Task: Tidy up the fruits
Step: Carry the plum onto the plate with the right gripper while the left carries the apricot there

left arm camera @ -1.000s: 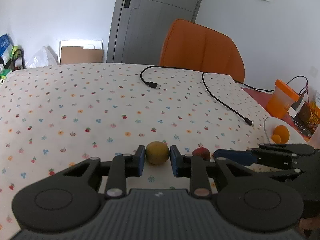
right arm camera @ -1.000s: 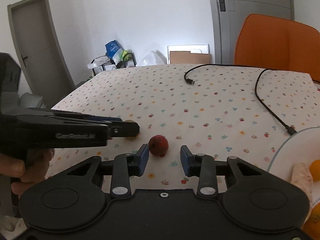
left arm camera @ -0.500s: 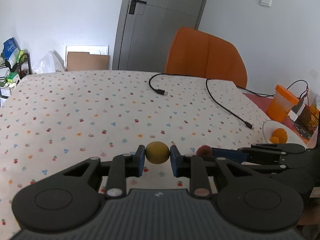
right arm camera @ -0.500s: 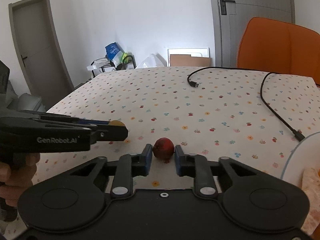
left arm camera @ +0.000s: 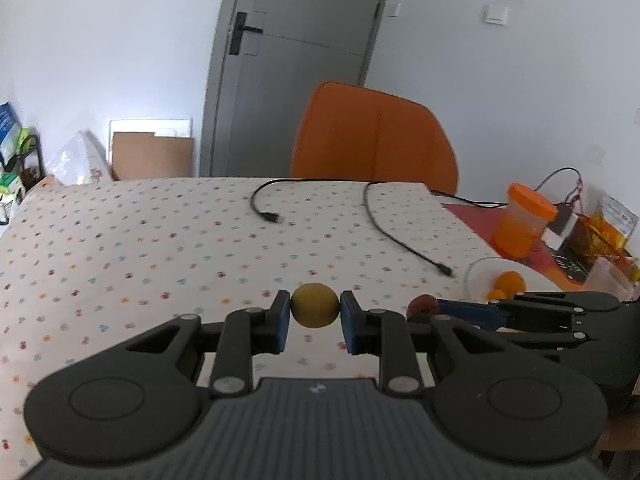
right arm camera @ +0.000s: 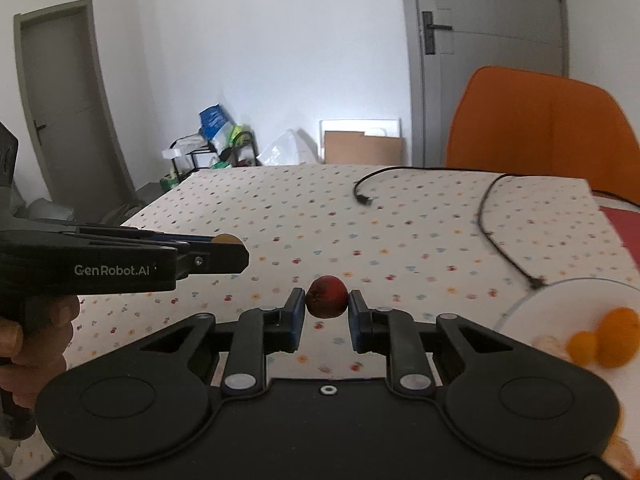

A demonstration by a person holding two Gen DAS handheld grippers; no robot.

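Observation:
My left gripper (left arm camera: 315, 311) is shut on a round yellow fruit (left arm camera: 315, 305) and holds it above the flowered tablecloth (left arm camera: 160, 248). My right gripper (right arm camera: 327, 309) is shut on a small dark red fruit (right arm camera: 327, 297), also lifted off the cloth. In the left wrist view the red fruit (left arm camera: 422, 305) shows at the right gripper's tip. A clear bowl (left arm camera: 480, 276) with orange fruits (left arm camera: 509, 282) stands at the right; it also shows in the right wrist view (right arm camera: 532, 300). In the right wrist view the left gripper (right arm camera: 224, 254) comes in from the left with the yellow fruit (right arm camera: 226, 239) just showing.
Two black cables (left arm camera: 400, 236) lie on the far part of the table. An orange chair (left arm camera: 376, 140) stands behind it. An orange lidded cup (left arm camera: 524, 220) and boxes sit on a red mat at the right. A door and clutter are in the background.
The right gripper closed on the red fruit and lifted it. The left gripper rose with the yellow fruit in it. Both views now sit higher above the table.

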